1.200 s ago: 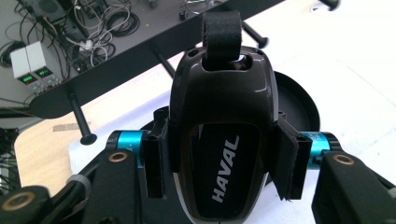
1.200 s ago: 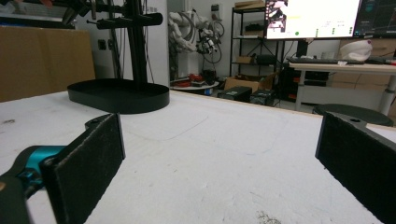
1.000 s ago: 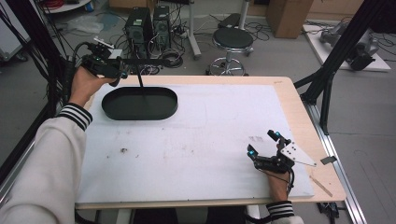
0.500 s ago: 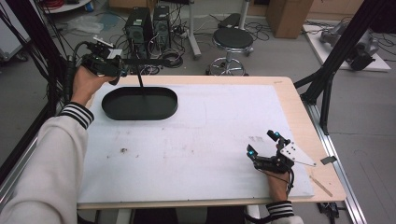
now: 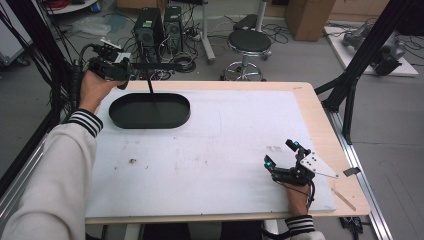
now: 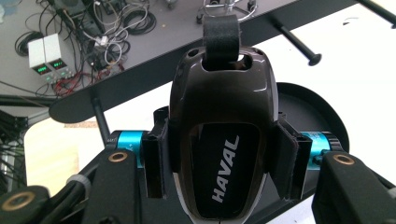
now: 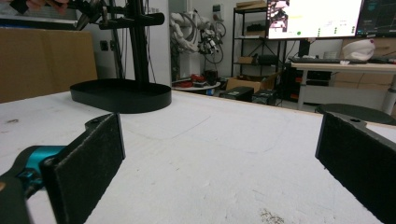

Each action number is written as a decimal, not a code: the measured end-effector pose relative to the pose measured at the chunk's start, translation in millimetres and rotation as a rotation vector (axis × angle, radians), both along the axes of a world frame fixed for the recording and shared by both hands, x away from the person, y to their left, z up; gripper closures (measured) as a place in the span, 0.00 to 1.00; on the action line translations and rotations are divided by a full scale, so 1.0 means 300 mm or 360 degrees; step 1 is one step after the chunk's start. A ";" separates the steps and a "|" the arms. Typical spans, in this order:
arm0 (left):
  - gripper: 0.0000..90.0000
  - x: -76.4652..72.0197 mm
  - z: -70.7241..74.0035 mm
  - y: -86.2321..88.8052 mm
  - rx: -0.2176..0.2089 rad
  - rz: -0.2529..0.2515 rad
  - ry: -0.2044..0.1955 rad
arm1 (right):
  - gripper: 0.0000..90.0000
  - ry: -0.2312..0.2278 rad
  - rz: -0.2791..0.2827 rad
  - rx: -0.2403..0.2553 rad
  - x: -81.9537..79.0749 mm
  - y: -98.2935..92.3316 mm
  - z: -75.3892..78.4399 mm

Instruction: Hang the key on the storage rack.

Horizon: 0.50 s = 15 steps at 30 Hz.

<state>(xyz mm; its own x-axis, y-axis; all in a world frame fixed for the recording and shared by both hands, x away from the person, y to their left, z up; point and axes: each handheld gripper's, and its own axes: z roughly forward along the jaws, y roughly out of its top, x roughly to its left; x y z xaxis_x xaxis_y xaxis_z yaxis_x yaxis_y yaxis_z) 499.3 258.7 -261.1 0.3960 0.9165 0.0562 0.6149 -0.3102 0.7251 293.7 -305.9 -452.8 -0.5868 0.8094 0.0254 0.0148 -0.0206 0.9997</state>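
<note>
i'm pinching the car key fob [image 6: 223, 135] between my left gripper [image 6: 223, 163] pads, holding it at ten o'clock above the black stand tray [image 5: 150, 111]. my right gripper [image 5: 282, 157] is resting at four o'clock on the table [image 5: 225, 145], jaws spread with nothing between them.

The oval tray [image 5: 150, 111] lies at the far left of the counter [image 5: 310, 107], and a stand [image 5: 150, 82] rises from it. The left tool [image 5: 112, 67] is above the tray's far left edge. The right tool [image 5: 281, 161] lies at the near right, well apart from the tray.
</note>
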 end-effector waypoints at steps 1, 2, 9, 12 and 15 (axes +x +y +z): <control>0.54 0.001 -0.002 -0.001 0.0002 0.0002 0.0003 | 0.00 0.0000 0.0001 -0.0002 0.000 -0.001 0.000; 0.54 0.002 -0.004 -0.001 0.0004 0.0005 0.0007 | 0.00 0.0000 -0.0001 -0.0004 0.000 -0.001 0.000; 0.54 0.005 -0.011 -0.010 0.0033 0.0032 0.0031 | 0.00 0.0000 0.0003 0.0003 0.000 -0.001 0.000; 0.54 0.004 -0.011 -0.011 0.0033 0.0037 0.0046 | 0.00 0.0004 0.0002 0.0006 -0.001 -0.001 0.000; 0.54 0.003 -0.015 -0.015 0.0049 0.0043 0.0080 | 0.00 0.0000 0.0005 0.0005 0.000 -0.001 0.000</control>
